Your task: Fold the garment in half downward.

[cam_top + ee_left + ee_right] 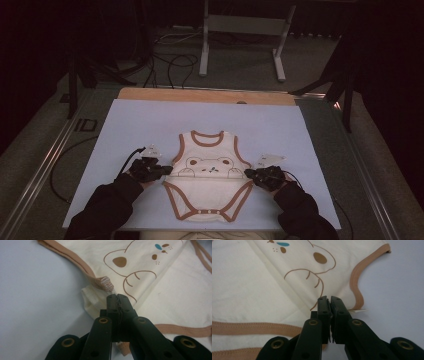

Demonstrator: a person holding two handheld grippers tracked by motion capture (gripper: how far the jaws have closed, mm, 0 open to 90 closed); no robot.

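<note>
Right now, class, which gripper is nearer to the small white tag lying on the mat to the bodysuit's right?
Right. The right gripper pinches the bodysuit side just below that white tag; the left gripper grips the opposite side, across the garment.

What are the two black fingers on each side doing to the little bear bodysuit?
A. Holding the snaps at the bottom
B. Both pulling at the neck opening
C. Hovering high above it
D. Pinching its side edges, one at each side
D: the left gripper and the right gripper each meet a side edge of the bodysuit, and both gripper views show closed fingers with cream fabric caught between them.
</note>
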